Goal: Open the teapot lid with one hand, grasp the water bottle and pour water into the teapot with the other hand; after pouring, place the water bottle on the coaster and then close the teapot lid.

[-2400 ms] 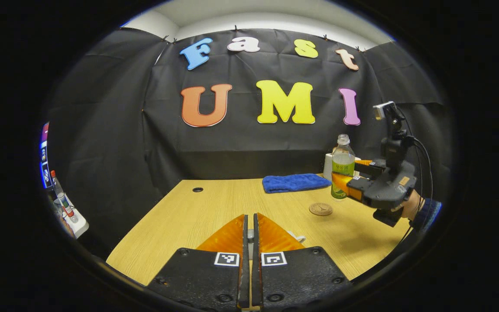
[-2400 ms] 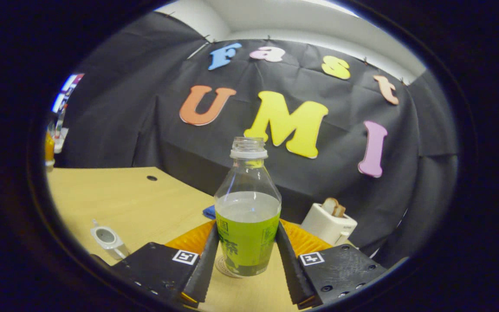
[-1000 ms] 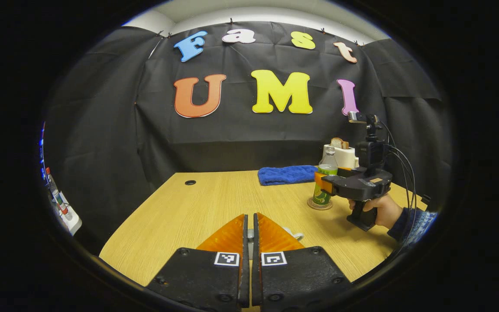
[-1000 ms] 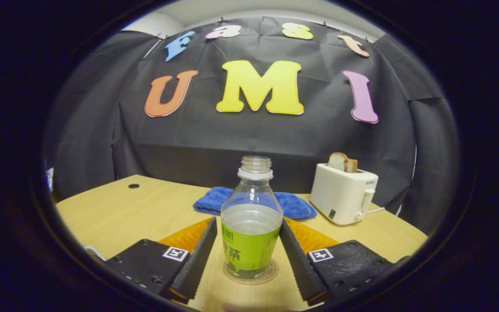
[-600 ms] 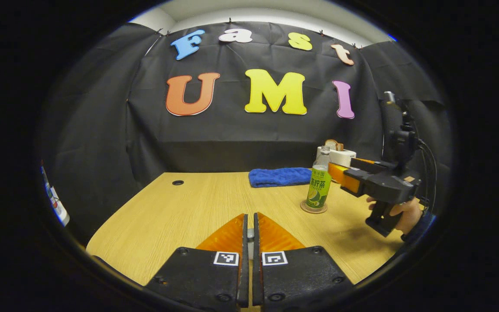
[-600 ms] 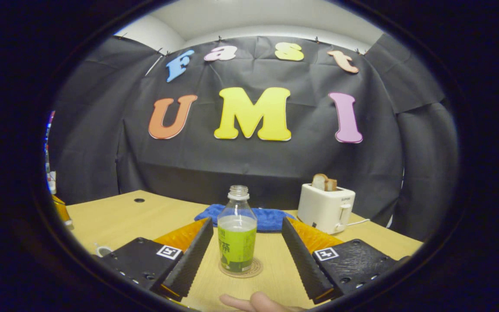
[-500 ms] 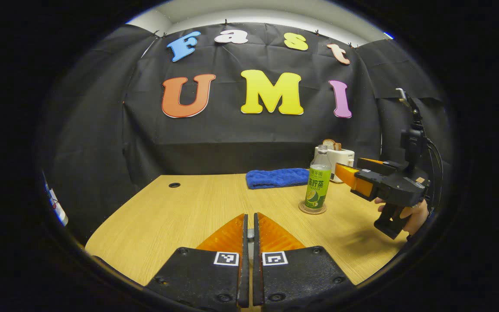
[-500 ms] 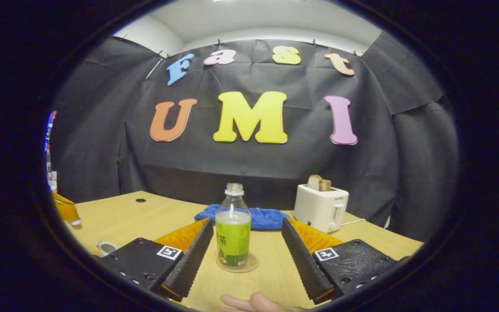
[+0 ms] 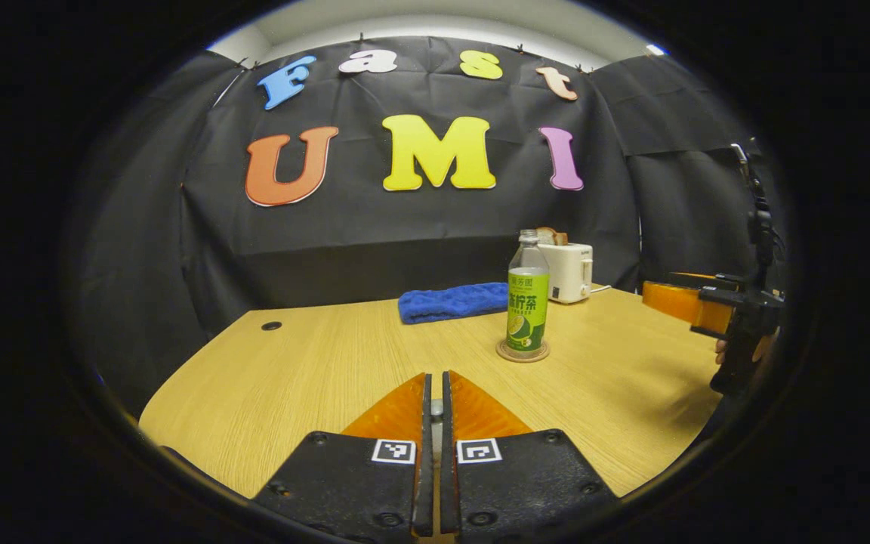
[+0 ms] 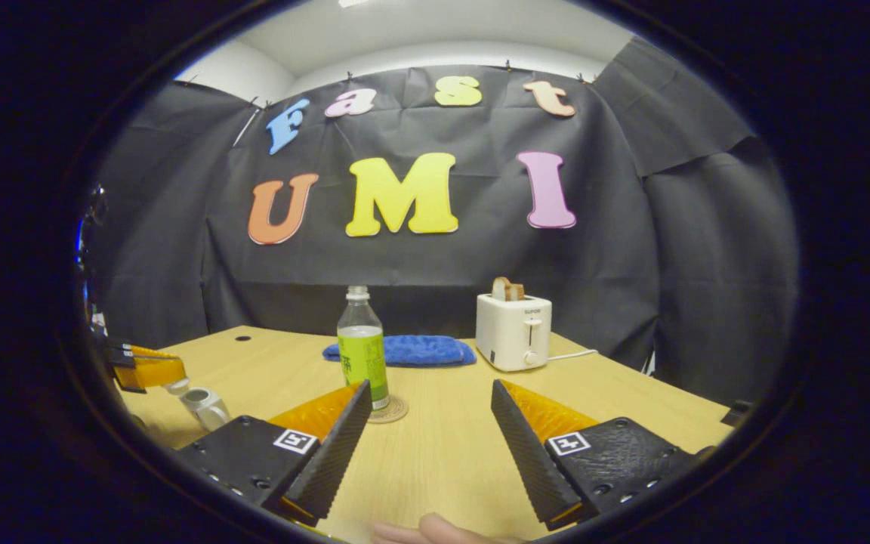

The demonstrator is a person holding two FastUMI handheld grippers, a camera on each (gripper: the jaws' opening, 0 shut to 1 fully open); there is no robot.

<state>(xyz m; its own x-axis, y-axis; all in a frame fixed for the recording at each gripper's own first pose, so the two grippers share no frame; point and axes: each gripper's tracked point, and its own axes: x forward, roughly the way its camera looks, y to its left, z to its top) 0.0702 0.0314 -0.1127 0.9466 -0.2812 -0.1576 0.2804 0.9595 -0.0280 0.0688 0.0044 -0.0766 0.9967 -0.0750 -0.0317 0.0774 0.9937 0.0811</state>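
Note:
The water bottle [image 9: 528, 291], clear with a green label and no cap, stands upright on the round coaster [image 9: 522, 351]. My right gripper [image 10: 431, 423] is open and pulled back from the bottle [image 10: 362, 355], with nothing between its fingers. My left gripper [image 9: 436, 385] is shut on the teapot lid, of which a small pale knob [image 9: 435, 412] shows between the fingers. In the right gripper view, the left gripper [image 10: 144, 372] hovers at the far left, holding the lid [image 10: 176, 387] just above and beside the small white teapot [image 10: 205, 408].
A blue towel [image 10: 405, 350] lies behind the bottle. A white toaster [image 10: 513, 332] with bread in it stands at the back right. The wooden table [image 9: 314, 370] has a cable hole [image 9: 271, 326] at its far left. A fingertip [image 10: 435, 525] shows at the right view's bottom edge.
The right gripper set the bottle on the coaster, opened and drew back to the right. The left gripper stayed shut on the lid and now sits closer to the teapot.

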